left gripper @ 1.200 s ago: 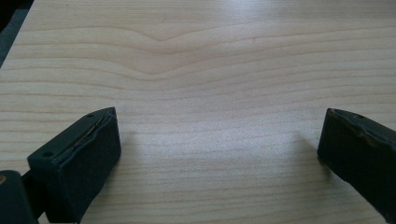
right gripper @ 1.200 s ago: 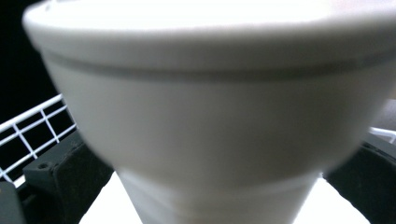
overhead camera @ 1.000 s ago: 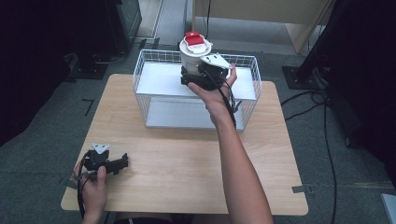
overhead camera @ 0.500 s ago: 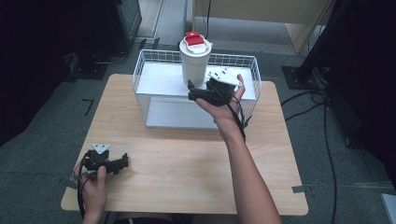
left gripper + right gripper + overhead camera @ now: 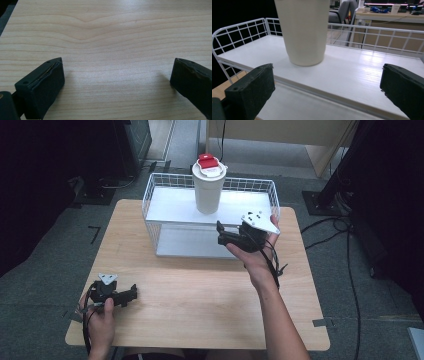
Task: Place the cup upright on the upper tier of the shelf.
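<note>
Two grippers are at work over a light wooden table (image 5: 200, 295), one at each side of the high view. At the far left, the left gripper (image 5: 131, 293) rests low on the tabletop near the front left corner, held in the person's left hand (image 5: 100, 320), with its grey three-cornered plate facing up and its jaws pointing toward the middle of the table. In the left gripper view its two black jaws stand wide apart with nothing but bare wood grain between them. Further right and toward the back of the table stands a white wire rack (image 5: 160, 215) with a white shelf (image 5: 352, 67) set into it and a lower white floor beneath. On that shelf, left of its middle, a tall white cup (image 5: 209, 190) stands upright, topped by a white lid with a red flap (image 5: 208, 161). To the right of the cup and clear of it, the right gripper (image 5: 221, 234) is held in the person's right hand (image 5: 252, 257) at the front edge of the rack, its jaws pointing left toward the shelf. In the right gripper view the jaws are spread wide and hold nothing; the cup's lower body (image 5: 303, 32) sits on the shelf beyond the left jaw, apart from both jaws.
</note>
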`<action>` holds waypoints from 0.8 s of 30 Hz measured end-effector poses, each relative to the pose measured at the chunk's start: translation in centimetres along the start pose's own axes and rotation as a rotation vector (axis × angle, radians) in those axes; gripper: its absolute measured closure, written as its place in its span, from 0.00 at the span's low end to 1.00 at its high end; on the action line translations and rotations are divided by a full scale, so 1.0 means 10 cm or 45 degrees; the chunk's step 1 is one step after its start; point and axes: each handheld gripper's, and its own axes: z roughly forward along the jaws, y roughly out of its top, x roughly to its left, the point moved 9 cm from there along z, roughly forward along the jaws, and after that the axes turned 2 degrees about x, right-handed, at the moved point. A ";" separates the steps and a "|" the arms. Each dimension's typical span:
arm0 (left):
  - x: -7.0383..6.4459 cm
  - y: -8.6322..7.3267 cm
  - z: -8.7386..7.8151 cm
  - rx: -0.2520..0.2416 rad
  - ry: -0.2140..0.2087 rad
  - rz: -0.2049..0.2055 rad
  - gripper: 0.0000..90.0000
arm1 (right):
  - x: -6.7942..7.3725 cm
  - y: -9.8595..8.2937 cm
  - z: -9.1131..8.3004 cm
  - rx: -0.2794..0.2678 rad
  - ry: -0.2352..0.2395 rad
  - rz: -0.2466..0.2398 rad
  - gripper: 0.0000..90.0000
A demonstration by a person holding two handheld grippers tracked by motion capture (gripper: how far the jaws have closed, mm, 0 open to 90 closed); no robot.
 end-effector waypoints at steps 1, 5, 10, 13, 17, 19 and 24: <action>0.00 0.00 0.00 0.000 0.000 0.000 0.00 | -0.02 -0.02 -0.03 0.000 -0.006 0.004 0.00; 0.00 0.00 0.00 0.001 0.000 0.000 0.00 | -0.12 -0.12 -0.14 0.002 -0.024 0.007 0.00; 0.00 0.00 0.00 0.002 0.000 0.001 0.00 | -0.25 -0.27 -0.27 0.013 -0.062 0.001 0.00; 0.00 0.00 0.00 0.002 0.000 0.001 0.00 | -0.33 -0.36 -0.34 0.022 -0.084 0.019 0.00; 0.00 0.00 0.00 0.002 -0.002 -0.002 0.00 | -0.44 -0.49 -0.43 0.030 -0.110 0.031 0.00; 0.00 0.00 0.00 0.002 0.000 0.003 0.00 | -0.51 -0.56 -0.47 0.042 -0.123 0.041 0.00; 0.00 0.00 0.00 0.001 -0.001 0.001 0.00 | -0.66 -0.73 -0.58 0.057 -0.157 0.064 0.00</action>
